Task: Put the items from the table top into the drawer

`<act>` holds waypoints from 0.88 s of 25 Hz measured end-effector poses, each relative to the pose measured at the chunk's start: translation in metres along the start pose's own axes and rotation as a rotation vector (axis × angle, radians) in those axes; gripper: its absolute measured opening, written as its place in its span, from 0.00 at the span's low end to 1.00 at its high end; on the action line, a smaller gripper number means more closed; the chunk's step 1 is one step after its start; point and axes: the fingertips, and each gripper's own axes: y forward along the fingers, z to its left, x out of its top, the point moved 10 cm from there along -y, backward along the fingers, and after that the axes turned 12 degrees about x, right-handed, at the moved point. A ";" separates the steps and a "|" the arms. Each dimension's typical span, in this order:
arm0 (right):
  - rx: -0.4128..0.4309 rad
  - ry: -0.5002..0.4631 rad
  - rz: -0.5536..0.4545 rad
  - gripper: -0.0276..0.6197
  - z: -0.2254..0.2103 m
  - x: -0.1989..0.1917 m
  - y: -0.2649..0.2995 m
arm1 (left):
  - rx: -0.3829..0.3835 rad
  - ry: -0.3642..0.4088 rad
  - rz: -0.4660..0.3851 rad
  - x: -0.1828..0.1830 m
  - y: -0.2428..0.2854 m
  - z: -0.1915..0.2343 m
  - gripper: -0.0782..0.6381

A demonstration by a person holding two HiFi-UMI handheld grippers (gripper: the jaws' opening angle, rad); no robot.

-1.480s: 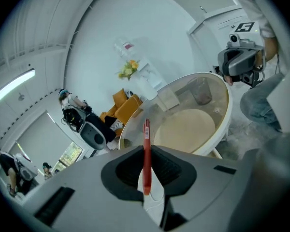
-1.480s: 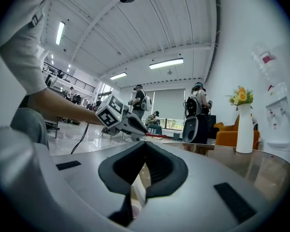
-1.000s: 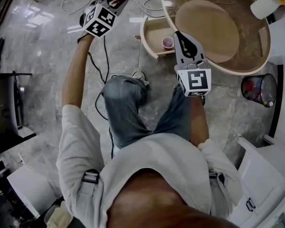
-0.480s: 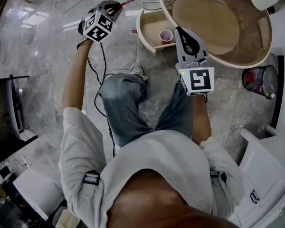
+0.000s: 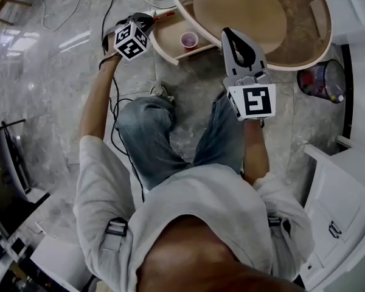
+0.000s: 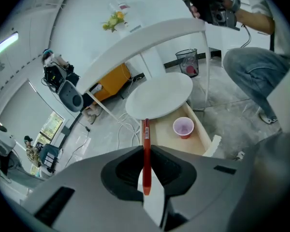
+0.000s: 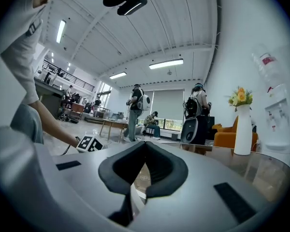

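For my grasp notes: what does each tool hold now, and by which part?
The left tool pinches a red pen about mid-shaft, one end pointing ahead; the right tool is shut, empty.

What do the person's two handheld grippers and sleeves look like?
The left gripper and right gripper are grey with black padded jaws, each carrying a white cube of black square markers. The person wears a pale short-sleeved shirt and blue jeans.
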 end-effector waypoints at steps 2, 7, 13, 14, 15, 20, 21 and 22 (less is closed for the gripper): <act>-0.019 -0.009 0.011 0.08 -0.005 0.000 -0.006 | -0.044 0.011 0.008 0.003 0.019 -0.012 0.19; -0.061 -0.019 0.043 0.08 -0.016 -0.006 -0.015 | -0.132 0.048 0.037 0.006 0.064 -0.036 0.19; -0.108 -0.049 0.045 0.08 -0.021 -0.009 -0.025 | -0.207 0.045 0.052 0.016 0.108 -0.058 0.19; -0.115 -0.053 0.044 0.08 -0.022 -0.010 -0.026 | -0.218 0.047 0.057 0.017 0.114 -0.061 0.19; -0.120 -0.055 0.047 0.08 -0.022 -0.010 -0.027 | -0.227 0.050 0.062 0.018 0.120 -0.065 0.19; -0.131 -0.068 0.029 0.08 -0.019 -0.009 -0.026 | -0.281 0.062 0.089 0.017 0.138 -0.081 0.19; -0.130 -0.068 0.033 0.08 -0.019 -0.009 -0.026 | -0.289 0.059 0.093 0.016 0.140 -0.084 0.19; -0.129 -0.070 0.038 0.08 -0.018 -0.009 -0.026 | -0.292 0.050 0.097 0.014 0.142 -0.086 0.19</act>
